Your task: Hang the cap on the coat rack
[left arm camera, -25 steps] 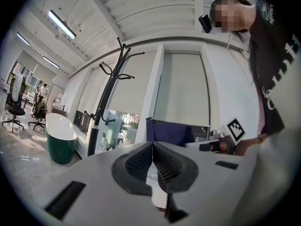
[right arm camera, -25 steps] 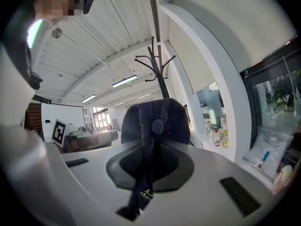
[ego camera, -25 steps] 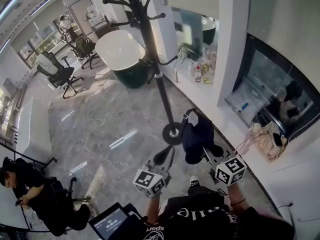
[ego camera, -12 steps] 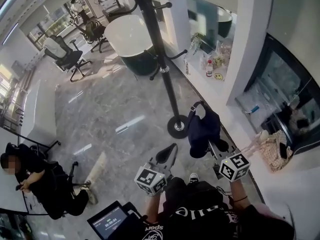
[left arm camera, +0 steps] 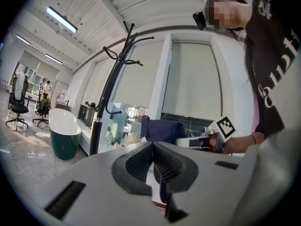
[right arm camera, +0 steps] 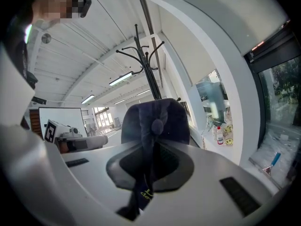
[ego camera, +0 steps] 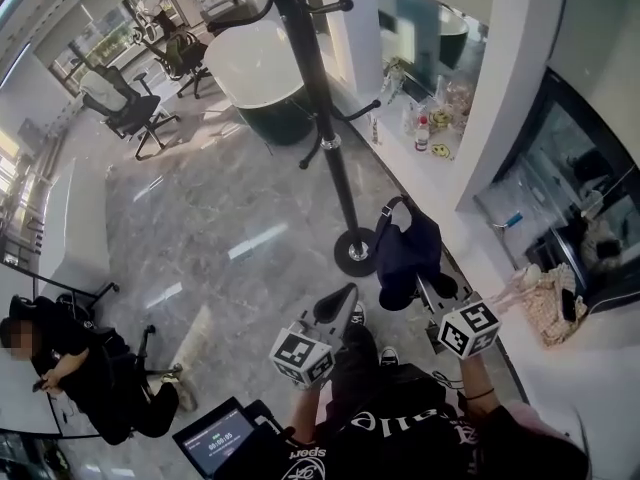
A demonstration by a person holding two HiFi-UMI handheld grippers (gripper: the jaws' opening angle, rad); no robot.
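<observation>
Grey marble floor (ego camera: 220,228) of an office room, with a white-and-green tub (ego camera: 255,73) and chairs (ego camera: 125,113) at the far side. A seated person (ego camera: 70,368) is at the floor's left edge. The black rack (ego camera: 325,138) stands on its round base near the right wall. The right gripper (ego camera: 428,286) has its jaws clamped on the dark blue cap (ego camera: 405,253); the right gripper view shows fabric pinched between the pads, crown up. The cap is held in the air, below the hooks and on none of them. In the head view it sits just right of the rack's base, clear of the pole. The left gripper (ego camera: 338,306) is beside it, jaws pressed together with nothing between them.
</observation>
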